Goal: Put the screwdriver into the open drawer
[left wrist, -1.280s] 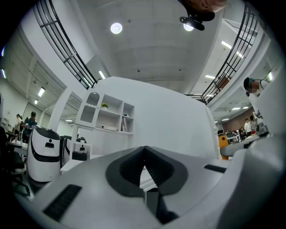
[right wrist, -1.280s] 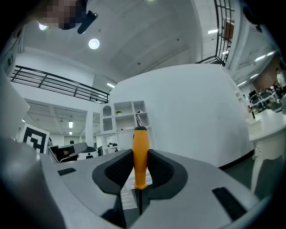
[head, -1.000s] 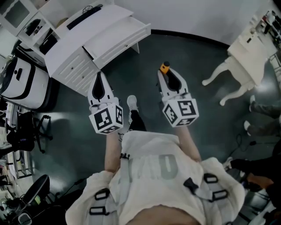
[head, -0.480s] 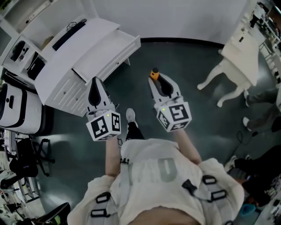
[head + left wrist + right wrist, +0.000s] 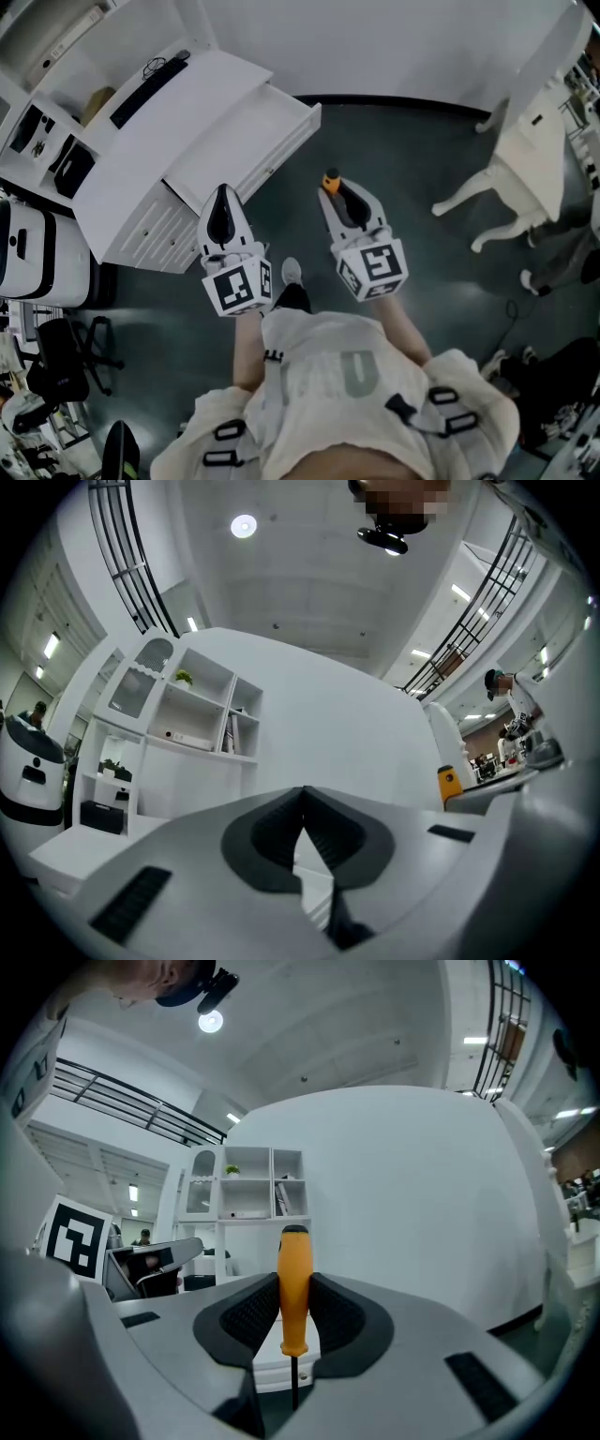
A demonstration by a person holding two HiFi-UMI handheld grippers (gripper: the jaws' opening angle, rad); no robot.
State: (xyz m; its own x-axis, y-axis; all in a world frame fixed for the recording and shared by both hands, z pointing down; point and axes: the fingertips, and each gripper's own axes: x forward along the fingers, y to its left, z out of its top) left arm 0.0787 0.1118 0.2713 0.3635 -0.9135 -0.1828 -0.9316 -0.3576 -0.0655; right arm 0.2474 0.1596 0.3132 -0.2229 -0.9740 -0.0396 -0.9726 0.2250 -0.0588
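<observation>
The screwdriver's orange handle (image 5: 331, 178) stands upright between the pads of my right gripper (image 5: 339, 192), which is shut on it. In the right gripper view the handle (image 5: 293, 1279) fills the gap and the thin shaft (image 5: 293, 1387) hangs down. The open drawer (image 5: 246, 141) juts from the white desk (image 5: 159, 112), ahead and left of both grippers. My left gripper (image 5: 223, 204) is held over the floor just short of the drawer's near corner. Its pads (image 5: 281, 832) meet at the tips (image 5: 302, 794), with nothing between them.
A shelf unit (image 5: 183, 719) stands on the desk, with a black keyboard (image 5: 148, 80) on the desktop. At the right stands a white table with curved legs (image 5: 520, 150). A black chair (image 5: 66, 361) and a white machine (image 5: 23, 253) are at the left. The floor is dark.
Both grippers have moved with the person toward the desk, and the open drawer now lies closer to them. The screwdriver stays clamped in the right gripper.
</observation>
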